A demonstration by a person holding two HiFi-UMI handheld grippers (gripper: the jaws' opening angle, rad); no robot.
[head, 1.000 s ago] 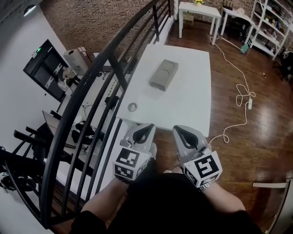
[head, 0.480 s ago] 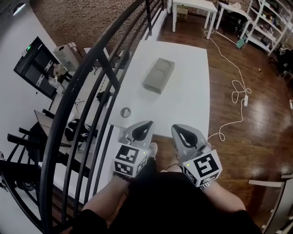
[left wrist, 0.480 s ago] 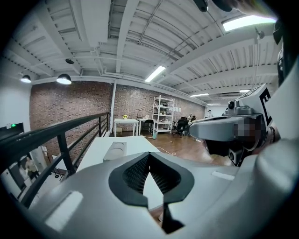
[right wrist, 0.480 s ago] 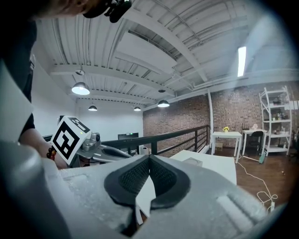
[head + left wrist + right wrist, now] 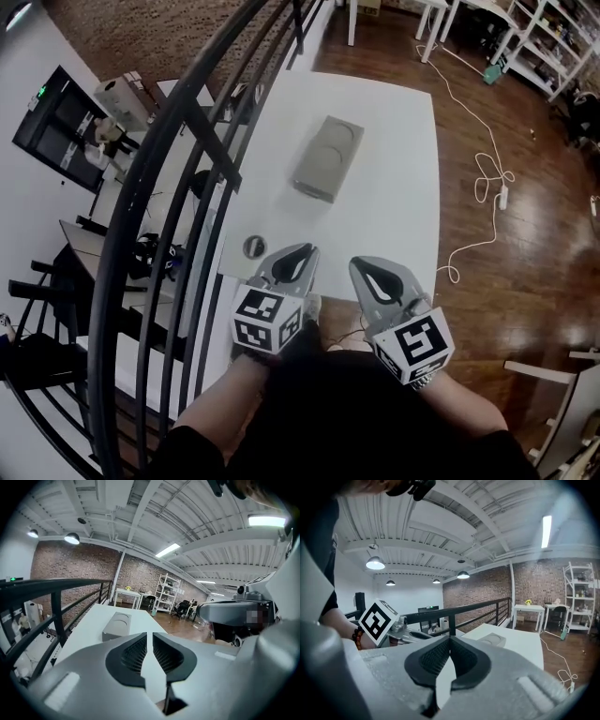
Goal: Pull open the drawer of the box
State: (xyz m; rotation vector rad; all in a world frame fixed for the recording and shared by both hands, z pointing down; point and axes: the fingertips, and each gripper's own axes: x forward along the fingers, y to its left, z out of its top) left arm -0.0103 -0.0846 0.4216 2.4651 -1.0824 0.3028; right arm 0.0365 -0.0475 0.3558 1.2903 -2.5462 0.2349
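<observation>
Black railing (image 5: 141, 183) beside table (image 5: 394, 187) with box (image 5: 326, 157)

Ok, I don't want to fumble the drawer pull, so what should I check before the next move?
1. Box lies flat on table, nothing against it: ok.
2. Which end holds the drawer: cannot tell.
3. Left gripper empty, jaws slightly apart, just been opening: ok.
4. Right gripper empty, jaws shut: ok.
5. Both at the box: not ok, they are back at the table's near edge.
</observation>
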